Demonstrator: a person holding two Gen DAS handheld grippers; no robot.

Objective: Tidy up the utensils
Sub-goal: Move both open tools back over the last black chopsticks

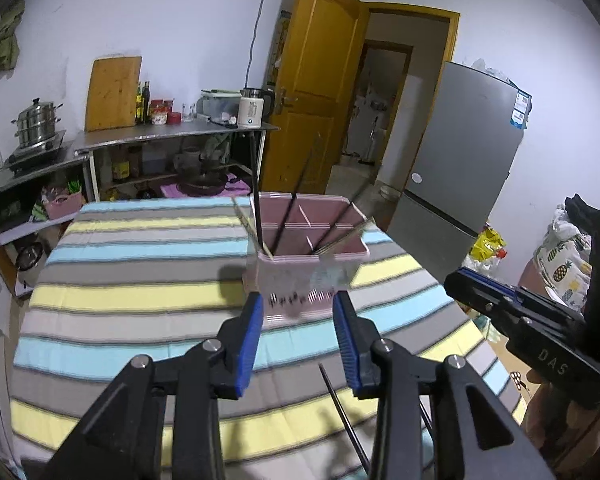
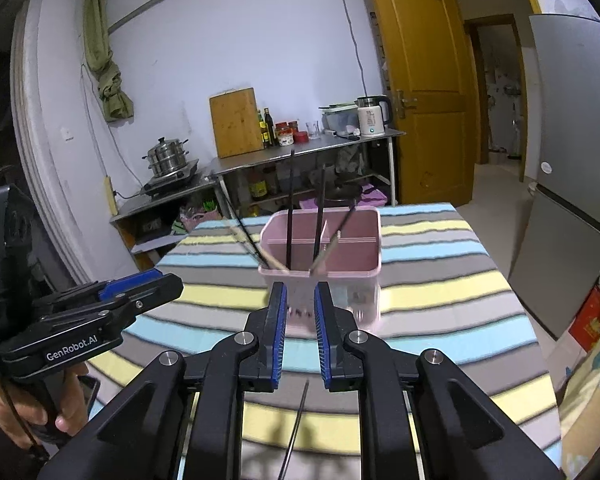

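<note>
A pink divided utensil holder [image 1: 346, 251] stands on the striped table, with several black and wooden chopsticks [image 1: 286, 216] leaning in it. It also shows in the right wrist view [image 2: 372, 270] with its chopsticks [image 2: 289, 216]. My left gripper [image 1: 298, 300] is open and empty, just short of the holder's near wall. My right gripper [image 2: 301, 292] is open a narrow gap and empty, also just before the holder. One black chopstick [image 1: 342, 416] lies on the cloth below the left gripper, and it also shows in the right wrist view [image 2: 294, 432]. The right gripper shows at the right edge of the left view [image 1: 512, 312].
The striped tablecloth [image 1: 140, 280] covers the table. A steel counter [image 1: 172, 134] with a cutting board, bottles and a kettle stands behind. A grey fridge [image 1: 460, 160] and a yellow door [image 1: 312, 80] are to the right. A steamer pot [image 1: 38, 122] sits at the left.
</note>
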